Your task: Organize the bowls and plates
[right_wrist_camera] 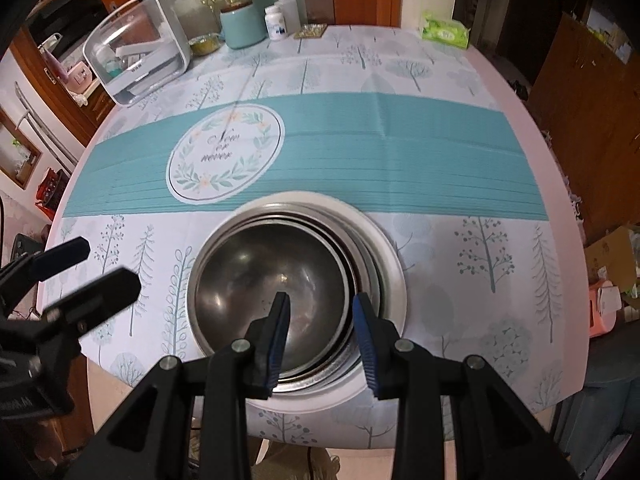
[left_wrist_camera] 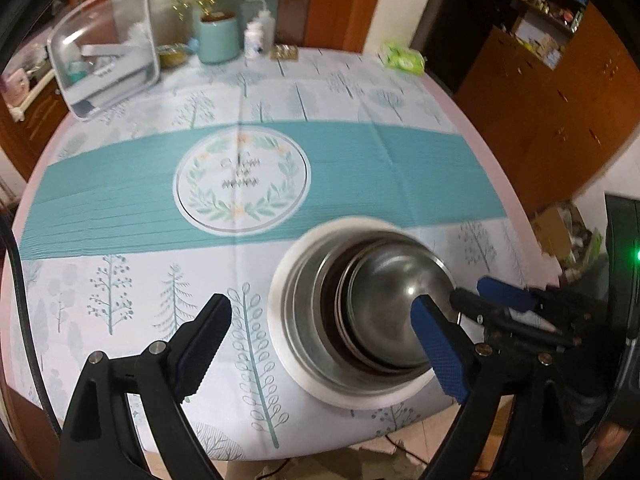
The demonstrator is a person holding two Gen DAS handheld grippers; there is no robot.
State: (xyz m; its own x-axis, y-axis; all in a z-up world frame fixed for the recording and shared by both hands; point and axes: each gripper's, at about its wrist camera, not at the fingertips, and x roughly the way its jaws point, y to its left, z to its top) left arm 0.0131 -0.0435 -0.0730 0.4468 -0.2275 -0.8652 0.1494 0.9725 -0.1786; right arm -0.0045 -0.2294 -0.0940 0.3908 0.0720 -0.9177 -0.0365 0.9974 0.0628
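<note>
A stack of nested steel bowls (right_wrist_camera: 272, 280) sits on a white plate (right_wrist_camera: 394, 276) near the table's front edge; it also shows in the left wrist view (left_wrist_camera: 384, 312) on the same plate (left_wrist_camera: 280, 308). My right gripper (right_wrist_camera: 322, 308) is open, its jaws astride the near rim of the top bowl, left finger inside, right finger outside. My left gripper (left_wrist_camera: 324, 336) is wide open and empty, left of the stack, with its right finger (left_wrist_camera: 436, 352) at the stack's near side. It shows at the left of the right wrist view (right_wrist_camera: 100, 268).
The round table carries a tree-print cloth (right_wrist_camera: 400, 152) with a teal band. At the far edge stand a clear lidded box (right_wrist_camera: 136, 48), a teal pot (right_wrist_camera: 240, 24), white bottles (right_wrist_camera: 280, 16) and a green tissue pack (right_wrist_camera: 444, 32). Wooden cabinets (left_wrist_camera: 560, 100) stand to the right.
</note>
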